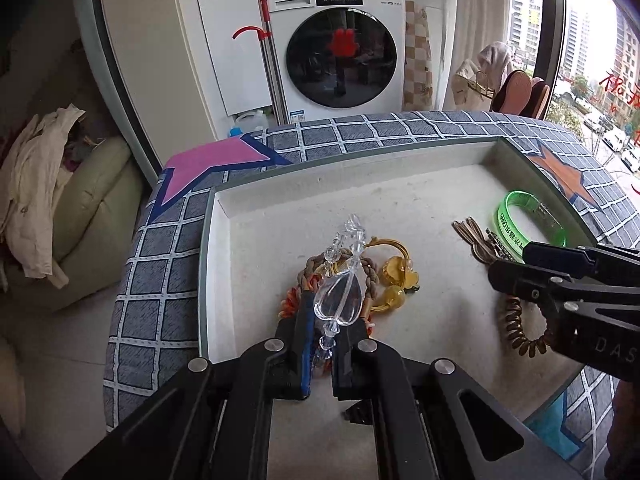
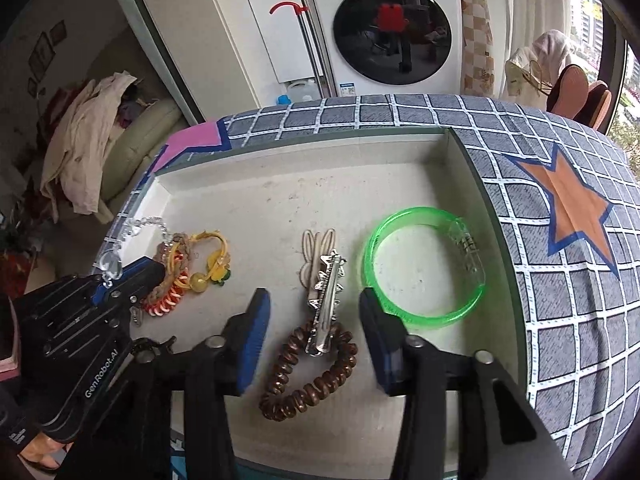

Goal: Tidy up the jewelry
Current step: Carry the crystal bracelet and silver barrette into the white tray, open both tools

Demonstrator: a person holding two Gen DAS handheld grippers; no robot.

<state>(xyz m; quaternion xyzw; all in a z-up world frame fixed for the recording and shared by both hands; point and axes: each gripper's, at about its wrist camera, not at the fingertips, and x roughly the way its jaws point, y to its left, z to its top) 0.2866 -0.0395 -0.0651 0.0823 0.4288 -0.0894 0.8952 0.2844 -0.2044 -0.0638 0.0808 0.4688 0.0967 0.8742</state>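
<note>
My left gripper (image 1: 326,320) is shut on a clear crystal bead strand with a heart pendant (image 1: 339,300), held just above the white tray (image 1: 360,168); it also shows in the right wrist view (image 2: 110,266). Under it lie a braided rope bracelet (image 1: 308,270), a yellow hair tie with beads (image 1: 394,272) and an orange coil tie (image 2: 168,304). My right gripper (image 2: 314,320) is open and empty, above a silver star hair clip (image 2: 328,296) and a brown coil hair tie (image 2: 304,376). A green bangle (image 2: 424,264) lies to its right.
A beige bow clip (image 2: 316,248) lies beyond the silver clip. The tray sits on a grey checked cloth (image 2: 560,320) with star patches. A washing machine (image 1: 340,40) stands behind the table, a sofa with clothes (image 1: 48,184) at left.
</note>
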